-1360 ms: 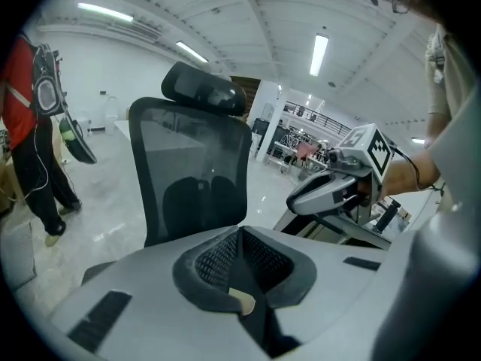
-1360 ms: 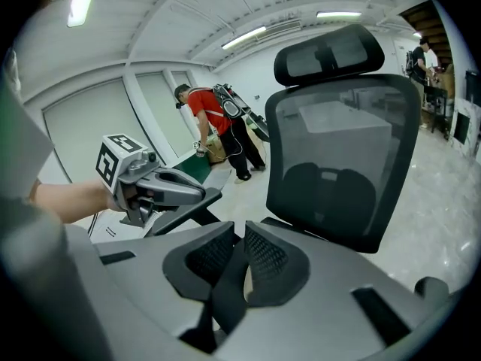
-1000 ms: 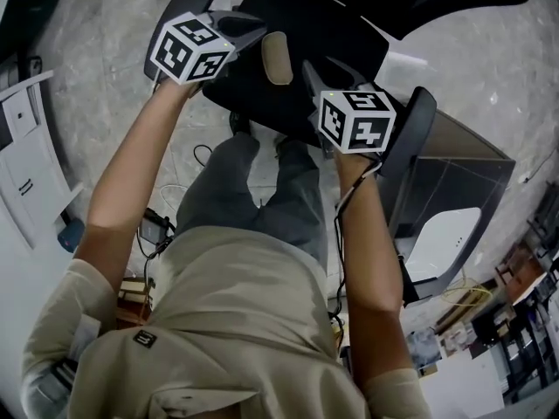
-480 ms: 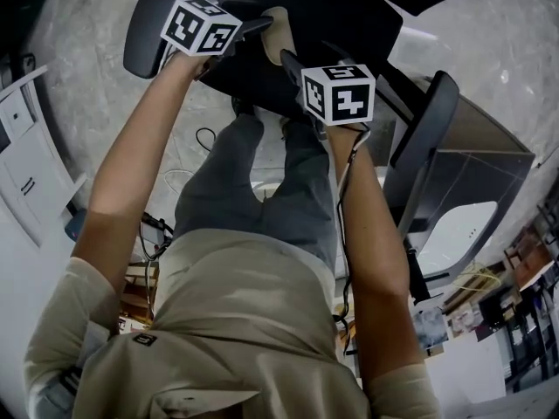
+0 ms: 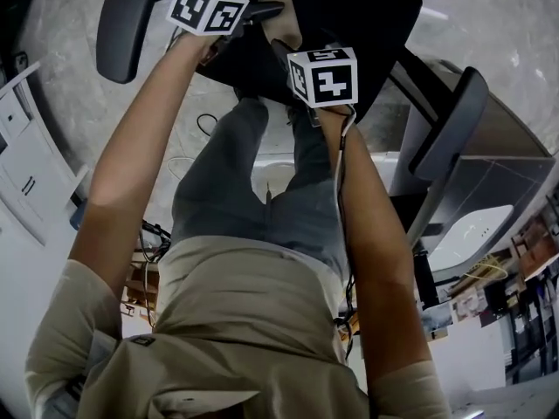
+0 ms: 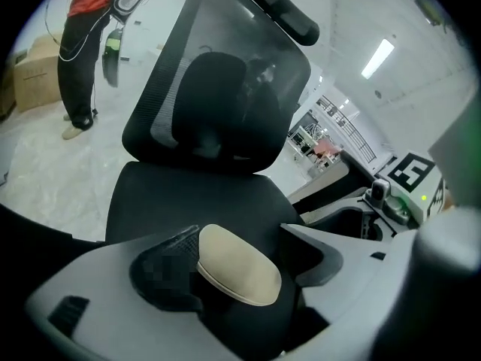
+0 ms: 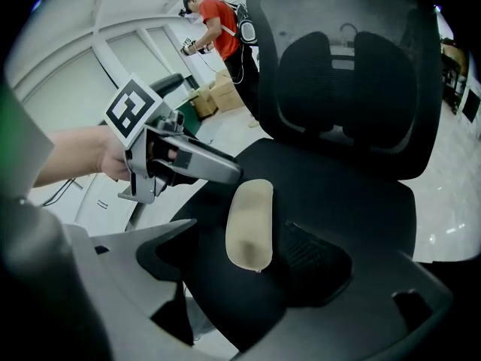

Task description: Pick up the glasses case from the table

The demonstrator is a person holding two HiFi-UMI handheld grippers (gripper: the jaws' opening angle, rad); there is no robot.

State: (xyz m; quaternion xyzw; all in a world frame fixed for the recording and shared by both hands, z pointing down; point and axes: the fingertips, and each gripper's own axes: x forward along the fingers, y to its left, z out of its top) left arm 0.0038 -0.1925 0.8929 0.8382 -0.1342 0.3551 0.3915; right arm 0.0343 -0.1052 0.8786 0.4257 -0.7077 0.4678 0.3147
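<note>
The glasses case [image 5: 279, 23], a beige oval shell, lies on the black seat of an office chair [image 5: 367, 7]. In the left gripper view the case [image 6: 239, 265] sits between the spread jaws of my left gripper [image 6: 240, 271], whose jaws have just been opening; the left pad is close beside it. My right gripper [image 7: 242, 256] comes from the opposite side. Its jaws have also just been opening, and the case [image 7: 250, 222] lies just ahead of the gap between them. In the head view my left gripper [image 5: 265, 16] and right gripper [image 5: 285, 49] flank the case.
The chair's mesh backrest [image 7: 353, 74] rises behind the seat, and armrests [image 5: 122, 24] [image 5: 450, 120] stand at both sides. A person in a red top [image 7: 225, 28] stands near cardboard boxes [image 7: 218, 89] further back. Below me are my legs [image 5: 253, 182] and the marble floor [image 5: 70, 68].
Both grippers have gone down towards the chair seat, with the case staying between them. Their jaws now stand wider apart.
</note>
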